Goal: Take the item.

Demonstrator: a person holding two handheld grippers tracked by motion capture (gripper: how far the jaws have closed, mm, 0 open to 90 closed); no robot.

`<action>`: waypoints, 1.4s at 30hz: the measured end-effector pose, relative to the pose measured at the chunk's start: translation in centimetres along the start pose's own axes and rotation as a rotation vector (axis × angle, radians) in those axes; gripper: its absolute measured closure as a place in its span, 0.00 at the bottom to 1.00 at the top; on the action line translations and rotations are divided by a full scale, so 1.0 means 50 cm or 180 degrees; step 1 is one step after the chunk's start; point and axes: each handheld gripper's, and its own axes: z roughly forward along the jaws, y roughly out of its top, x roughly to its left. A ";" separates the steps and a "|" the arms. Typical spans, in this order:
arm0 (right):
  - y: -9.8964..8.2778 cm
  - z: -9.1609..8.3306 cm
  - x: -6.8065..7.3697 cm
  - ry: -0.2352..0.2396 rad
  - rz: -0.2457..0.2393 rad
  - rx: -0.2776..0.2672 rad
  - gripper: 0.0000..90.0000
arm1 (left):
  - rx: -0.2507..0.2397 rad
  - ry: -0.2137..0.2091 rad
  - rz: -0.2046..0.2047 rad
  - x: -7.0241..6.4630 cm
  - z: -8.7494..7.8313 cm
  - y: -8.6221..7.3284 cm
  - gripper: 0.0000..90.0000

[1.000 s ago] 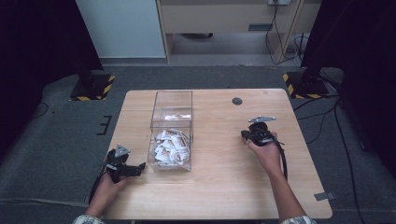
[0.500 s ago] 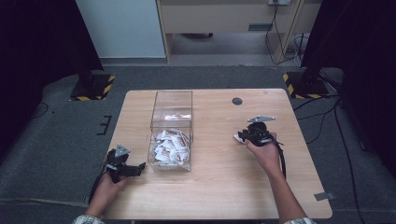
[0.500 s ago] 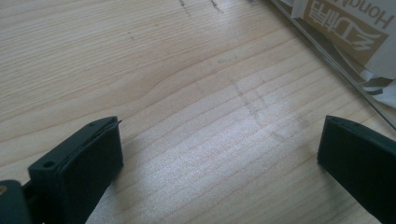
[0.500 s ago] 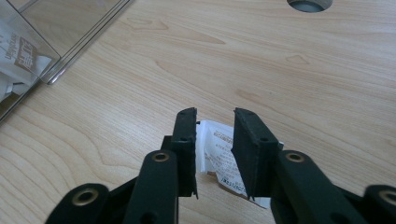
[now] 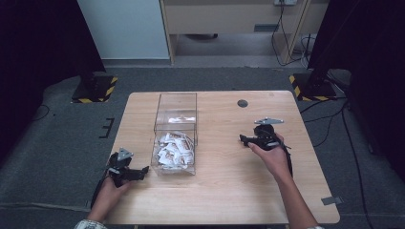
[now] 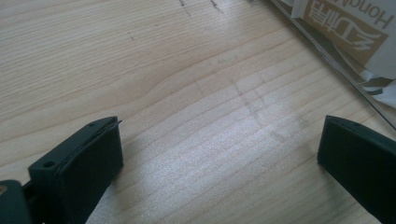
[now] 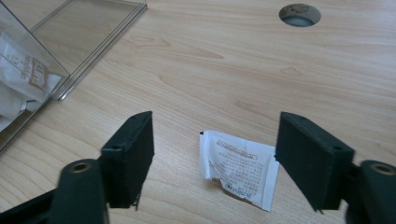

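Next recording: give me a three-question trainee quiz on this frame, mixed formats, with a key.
1. True or false: the right claw is clamped on the white sachet.
2. Multiple choice: where are most of the sachets? A) in the clear box B) scattered on the floor C) stacked on the round table hole
3. Short answer: what lies between the left claw's jaws?

Key
1. False. Its jaws have just been opening; the sachet lies on the table between them, free of both pads.
2. A.
3. Bare wooden tabletop; the box edge sits off to one side.
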 end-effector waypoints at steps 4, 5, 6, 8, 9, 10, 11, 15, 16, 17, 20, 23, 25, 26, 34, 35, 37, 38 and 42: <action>0.003 -0.006 0.002 -0.0049 -0.0007 -0.0071 0.16 | 0.0000 0.0001 -0.0001 0.000 0.000 0.000 0.00; 0.004 -0.006 0.002 -0.0056 -0.0007 -0.0066 0.13 | 0.0000 0.0001 -0.0001 0.000 0.000 0.000 0.00; 0.004 -0.007 0.003 -0.0057 -0.0001 -0.0072 0.11 | 0.0001 0.0003 -0.0001 0.000 0.000 0.000 0.00; 0.005 -0.010 0.004 -0.0055 0.0043 -0.0085 0.08 | 0.0001 0.0003 -0.0002 0.000 0.000 0.000 0.00; 0.006 -0.011 0.003 -0.0062 0.0047 -0.0093 0.08 | 0.0001 0.0003 -0.0002 0.000 0.000 0.000 0.00; 0.006 -0.013 0.004 -0.0071 0.0041 -0.0093 0.07 | 0.0001 0.0004 -0.0002 0.000 0.000 0.000 0.00; 0.005 -0.014 0.006 -0.0086 0.0044 -0.0086 0.07 | 0.0000 0.0003 -0.0002 0.000 0.000 0.000 0.00; 0.001 -0.022 0.011 -0.0089 0.0035 -0.0081 0.07 | 0.0001 0.0004 -0.0003 0.000 0.000 0.000 0.00; 0.001 -0.025 0.012 -0.0097 0.0007 -0.0086 0.07 | 0.0000 0.0004 -0.0002 0.000 0.000 0.000 0.00; 0.001 -0.030 0.013 -0.0097 -0.0006 -0.0108 0.07 | 0.0001 0.0004 -0.0002 0.000 0.000 0.000 0.00; 0.000 -0.041 0.018 -0.0061 -0.0017 -0.0137 0.07 | 0.0001 0.0007 -0.0004 -0.001 0.000 0.000 0.00; -0.003 -0.052 0.024 -0.0050 -0.0081 -0.0135 0.07 | 0.0001 0.0007 -0.0004 -0.001 0.000 0.000 0.00; -0.007 -0.058 0.028 -0.0047 -0.0111 -0.0137 0.07 | 0.0002 0.0006 -0.0003 -0.001 -0.001 0.000 0.00; -0.010 -0.062 0.029 -0.0032 -0.0123 -0.0145 0.07 | 0.0001 0.0007 -0.0005 -0.001 0.000 0.000 0.00; -0.052 -0.078 0.031 -0.0039 -0.0163 -0.0083 0.07 | 0.0001 0.0008 -0.0005 -0.001 -0.001 -0.001 0.00; -0.057 -0.079 0.030 -0.0040 -0.0160 -0.0070 0.07 | 0.0001 0.0008 -0.0005 -0.001 -0.001 -0.001 0.00; -0.069 -0.082 0.028 -0.0042 -0.0150 -0.0057 0.07 | 0.0001 0.0008 -0.0005 -0.001 -0.001 -0.001 0.00; -0.074 -0.083 0.027 -0.0043 -0.0128 -0.0048 0.07 | 0.0001 0.0008 -0.0005 -0.001 -0.001 -0.001 0.00; -0.095 -0.087 0.022 -0.0046 -0.0072 -0.0032 0.07 | 0.0001 0.0008 -0.0006 -0.001 -0.001 -0.001 0.00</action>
